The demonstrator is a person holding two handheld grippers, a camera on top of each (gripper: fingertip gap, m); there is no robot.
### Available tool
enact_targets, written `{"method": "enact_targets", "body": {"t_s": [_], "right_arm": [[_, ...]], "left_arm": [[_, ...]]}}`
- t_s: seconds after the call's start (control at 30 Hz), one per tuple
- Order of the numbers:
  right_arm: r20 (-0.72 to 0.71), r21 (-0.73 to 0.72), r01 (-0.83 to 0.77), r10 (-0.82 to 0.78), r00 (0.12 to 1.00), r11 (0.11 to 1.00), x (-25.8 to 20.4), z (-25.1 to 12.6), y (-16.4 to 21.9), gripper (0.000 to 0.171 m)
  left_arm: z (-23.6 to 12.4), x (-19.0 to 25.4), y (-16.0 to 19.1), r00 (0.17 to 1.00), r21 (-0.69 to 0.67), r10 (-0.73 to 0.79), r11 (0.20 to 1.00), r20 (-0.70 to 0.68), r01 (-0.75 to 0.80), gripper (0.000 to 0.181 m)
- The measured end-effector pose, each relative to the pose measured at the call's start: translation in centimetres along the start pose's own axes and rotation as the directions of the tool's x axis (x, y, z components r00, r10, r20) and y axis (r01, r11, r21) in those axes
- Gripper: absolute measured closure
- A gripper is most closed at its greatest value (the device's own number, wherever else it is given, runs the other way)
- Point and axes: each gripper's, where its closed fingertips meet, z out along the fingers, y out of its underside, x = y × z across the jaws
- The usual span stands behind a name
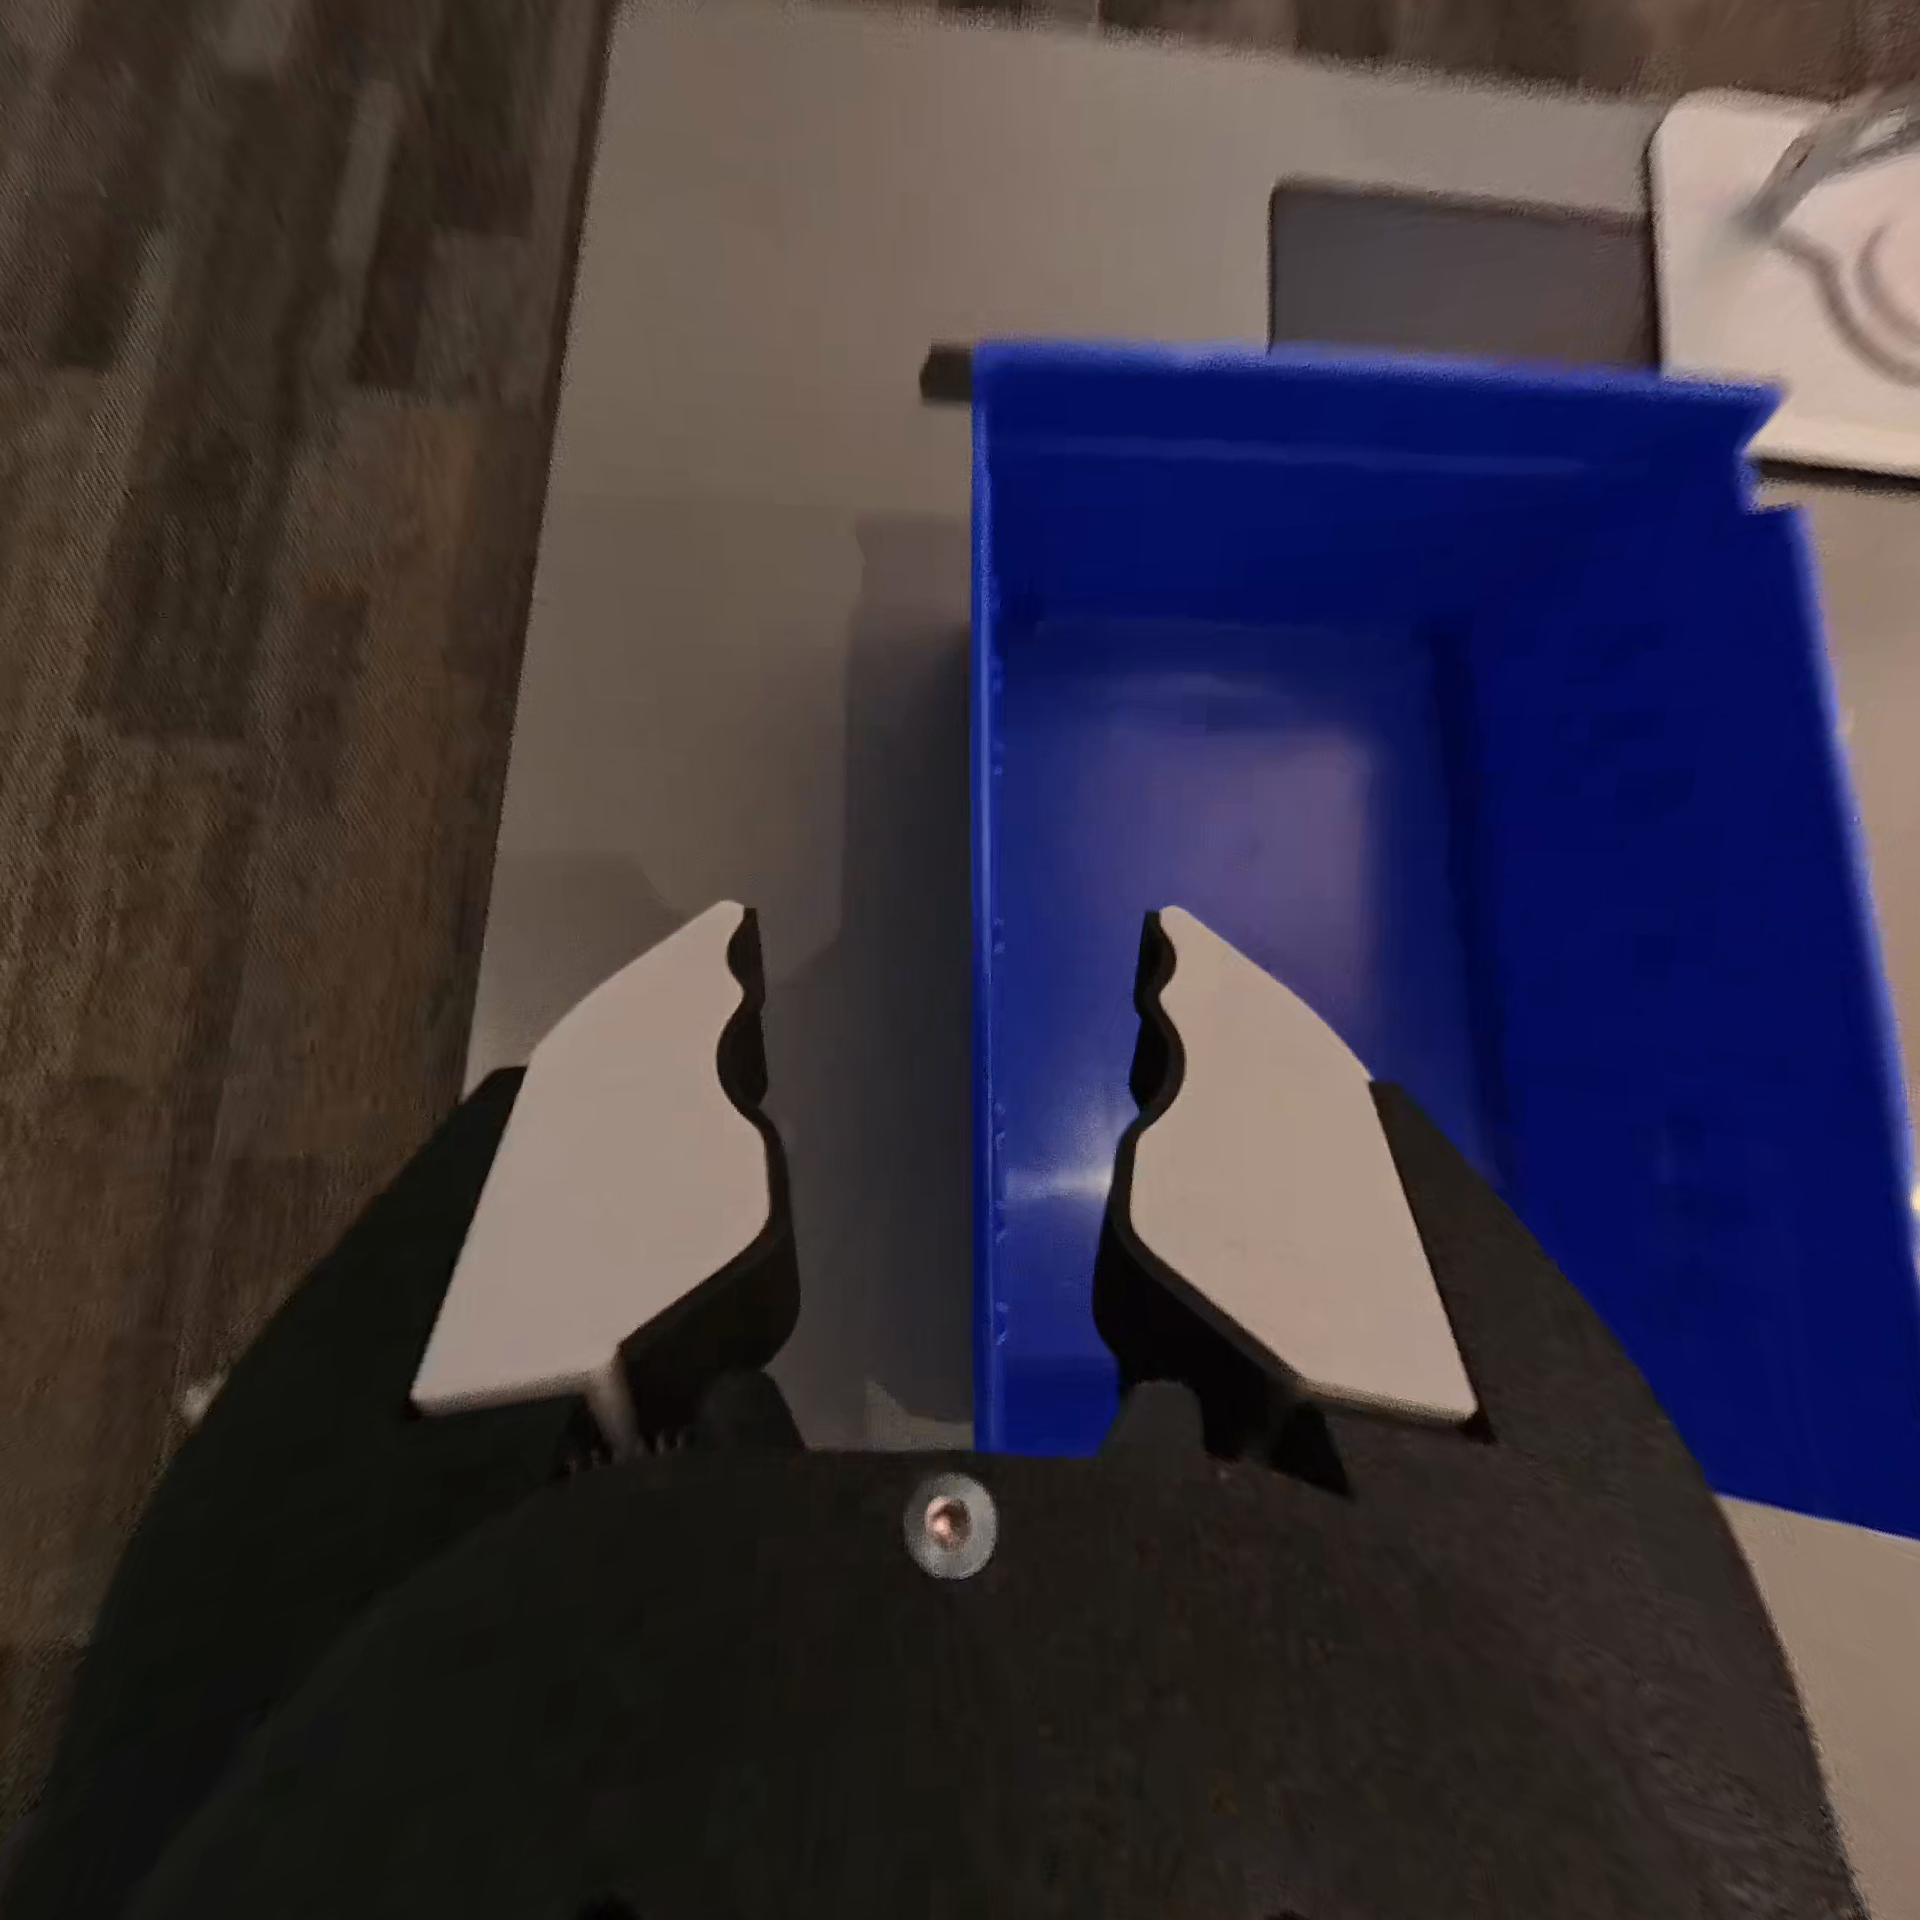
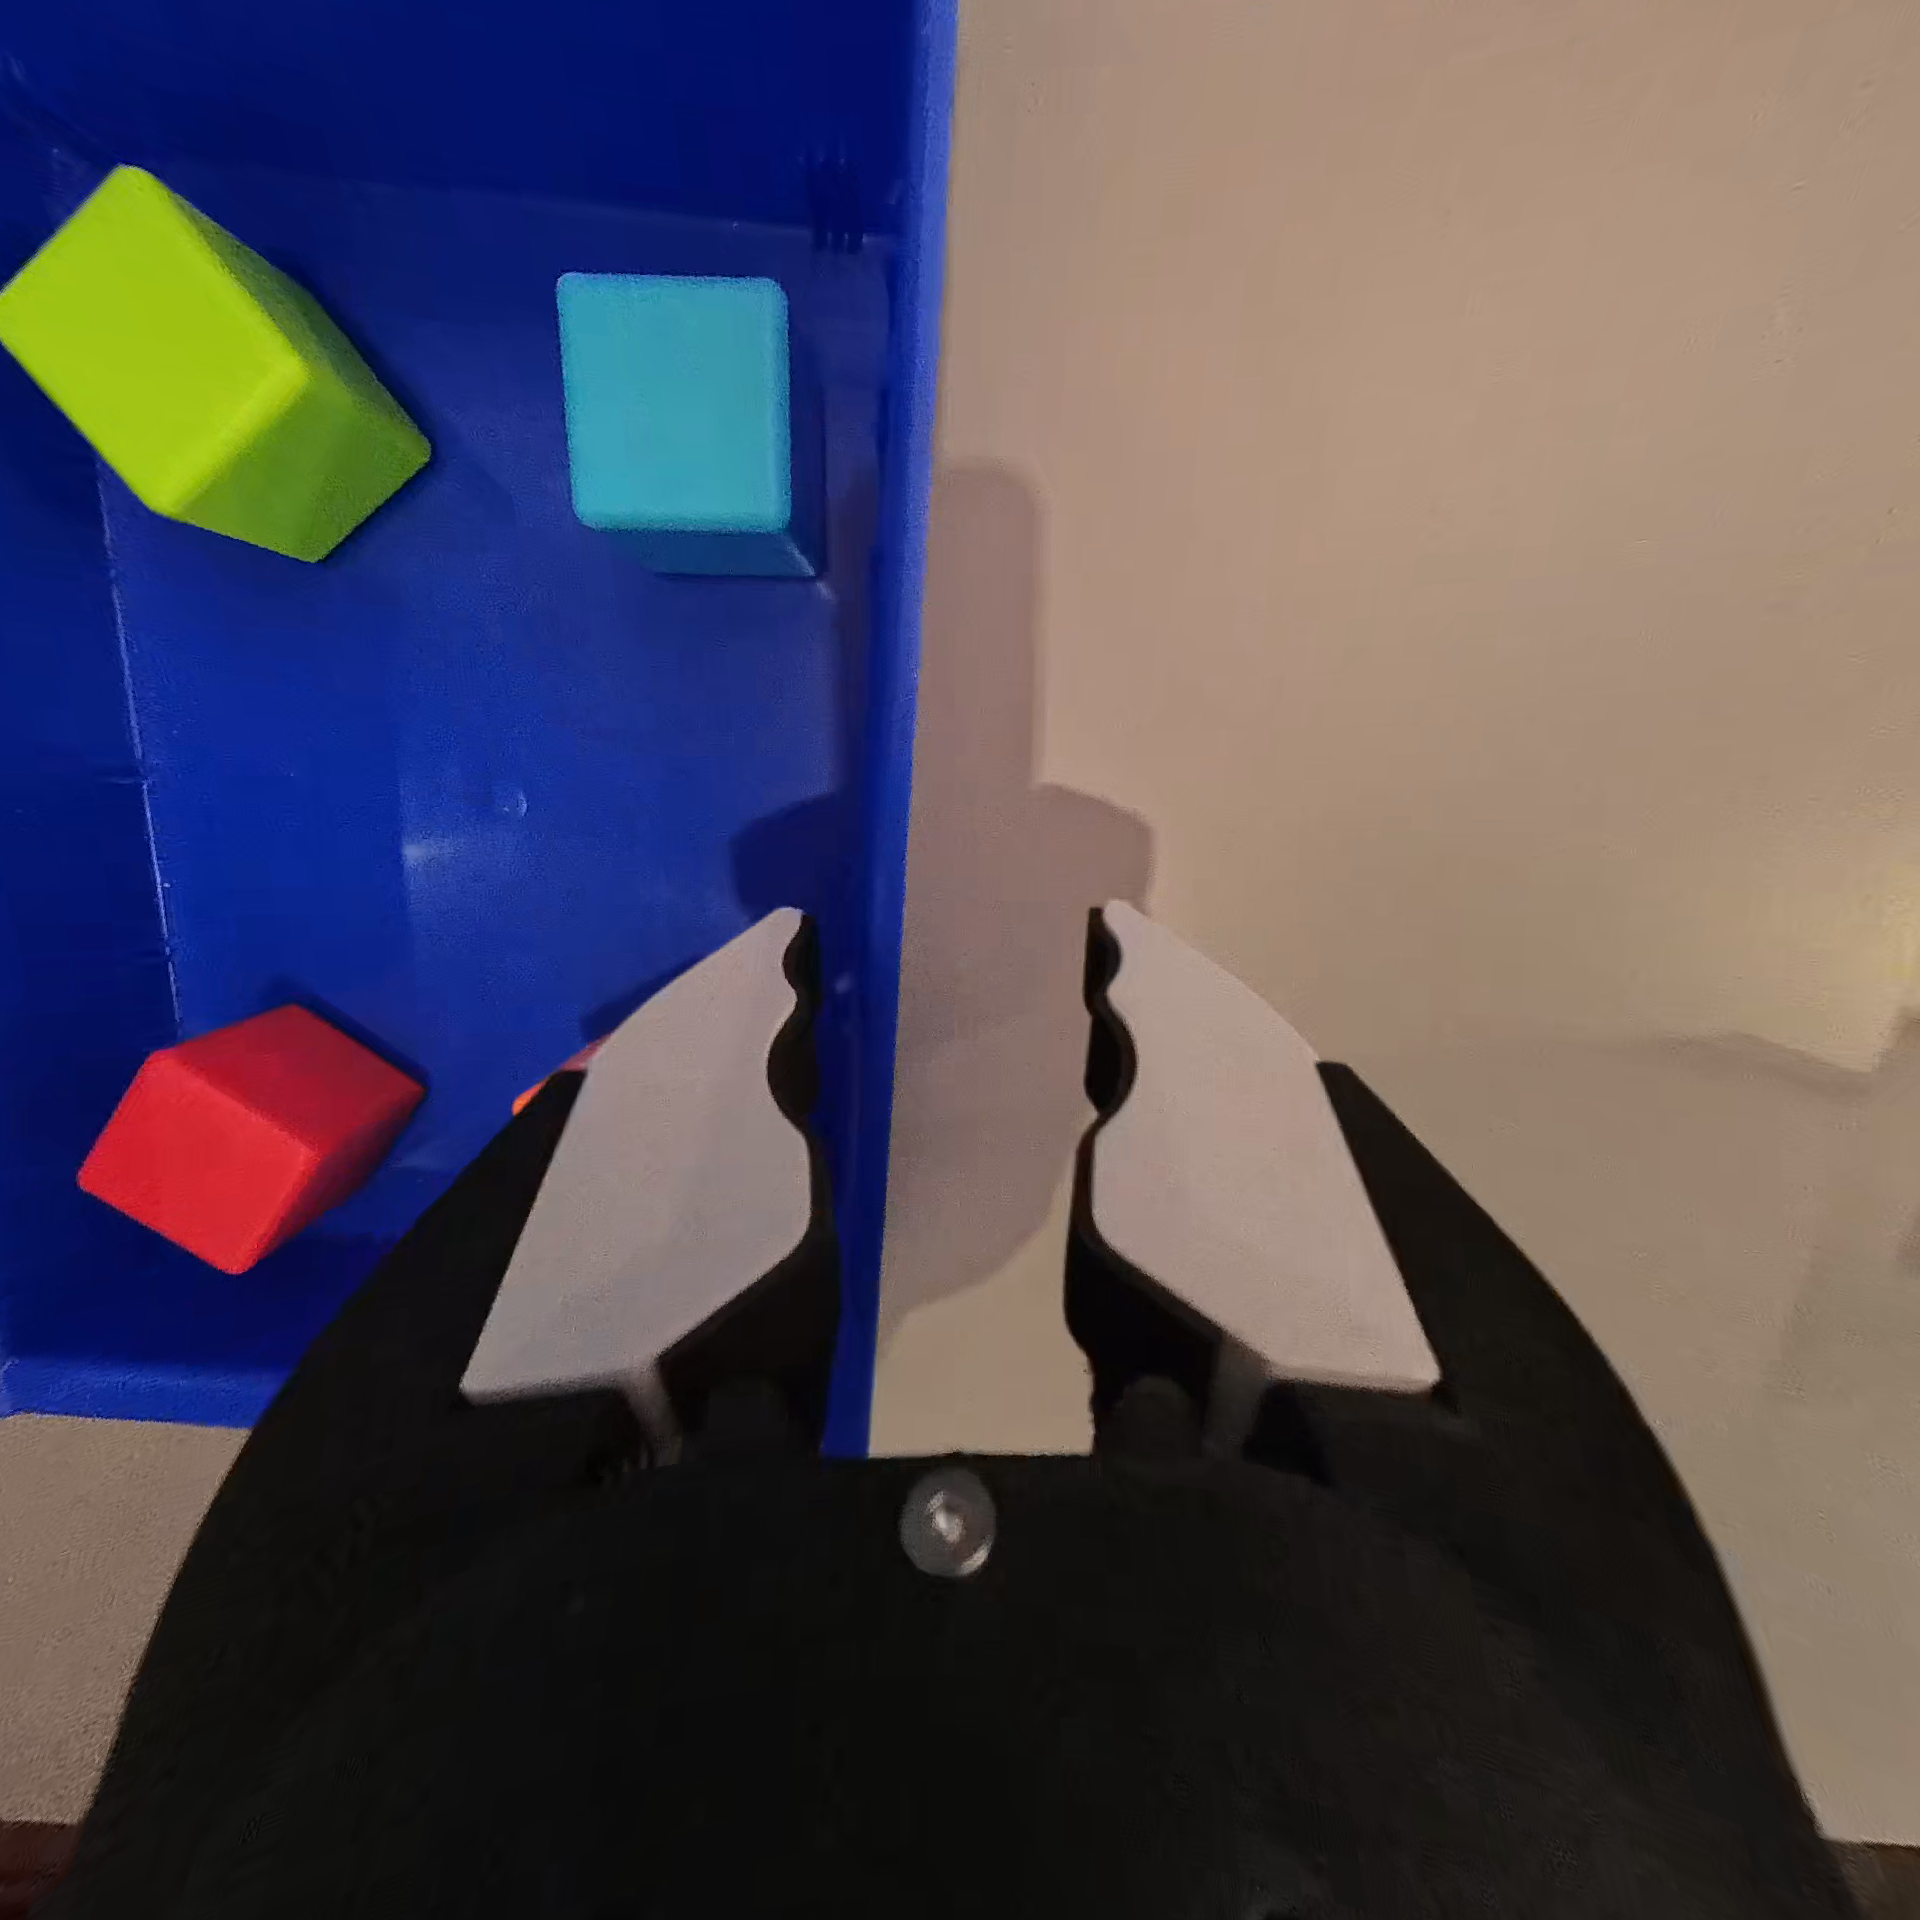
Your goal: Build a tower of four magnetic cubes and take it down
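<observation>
Right wrist view only: lime-green cube (image 2: 197, 364), cyan cube (image 2: 675, 405) and red cube (image 2: 244, 1132) inside blue plastic bin (image 2: 520, 727), left of right gripper (image 2: 951, 920), fingers apart, empty. Left gripper (image 1: 951, 920) fingers apart, empty; cubes unseen there.

1. 4 cubes showing in the right wrist view: 1 lime green cube (image 2: 197, 358), 1 teal cube (image 2: 675, 405), 1 red cube (image 2: 244, 1138), plus 1 orange cube (image 2: 556, 1075) that's mostly hidden.
2. 1 blue bin (image 2: 468, 779).
3. 2 grippers: left gripper (image 1: 951, 920), right gripper (image 2: 951, 920).
4. 1 table (image 2: 1455, 520).
</observation>
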Motion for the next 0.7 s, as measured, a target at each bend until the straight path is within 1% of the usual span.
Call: {"method": "enact_targets", "body": {"t_s": [0.07,0.1,0.13,0.17,0.23,0.27,0.3,0.37,0.5,0.6,0.7], "right_arm": [[0.018,-0.034,0.006,-0.005,1.0,0.999,-0.5,1.1,0.0,0.134],[0.027,-0.052,0.01,-0.009,1.0,0.999,-0.8,1.5,0.1,0.145],[0.048,-0.067,0.022,-0.019,0.999,0.998,-1.2,1.9,0.1,0.156],[0.07,-0.067,0.034,-0.029,0.997,0.997,-1.7,2.3,-0.1,0.163],[0.059,-0.078,0.035,-0.03,0.998,0.996,-1.9,2.7,-0.3,0.163],[0.046,-0.087,0.037,-0.033,0.998,0.996,-1.9,2.8,-0.3,0.163],[0.04,-0.094,0.044,-0.04,0.998,0.995,-2.1,2.7,-0.2,0.163],[0.063,-0.106,0.055,-0.048,0.997,0.993,-2.8,2.7,-0.2,0.163],[0.125,-0.14,0.086,-0.069,0.99,0.986,-5.2,2.7,0.0,0.163],[0.128,-0.176,0.106,-0.084,0.988,0.979,-7.0,2.7,0.0,0.163],[0.123,-0.197,0.12,-0.097,0.988,0.973,-8.9,2.7,-0.2,0.163]], "left_arm": [[1.6,-0.3,1.2,1.0,-0.077,0.025,0.997,0.02,-0.023,0.108],[2.4,-0.3,1.9,0.999,-0.122,0.032,0.992,0.023,-0.029,0.108],[3.1,-0.1,2.6,0.999,-0.168,0.034,0.985,0.016,-0.031,0.109],[3.9,0.5,3.5,1.0,-0.224,0.022,0.974,-0.014,-0.025,0.115],[5.0,1.7,5.4,0.997,-0.343,-0.017,0.939,-0.08,-0.012,0.129],[5.5,2.0,6.2,0.995,-0.391,-0.026,0.92,-0.094,-0.013,0.134],[5.9,2.3,6.9,0.994,-0.427,-0.026,0.904,-0.104,-0.021,0.143],[6.0,2.1,6.7,0.997,-0.422,-0.001,0.906,-0.082,-0.034,0.156],[6.2,3.3,6.8,0.994,-0.442,0.038,0.894,-0.102,-0.079,0.158],[6.4,5.1,6.7,0.99,-0.452,0.067,0.884,-0.125,-0.116,0.158],[6.7,7.5,6.7,0.977,-0.451,0.138,0.87,-0.165,-0.199,0.16]]}}
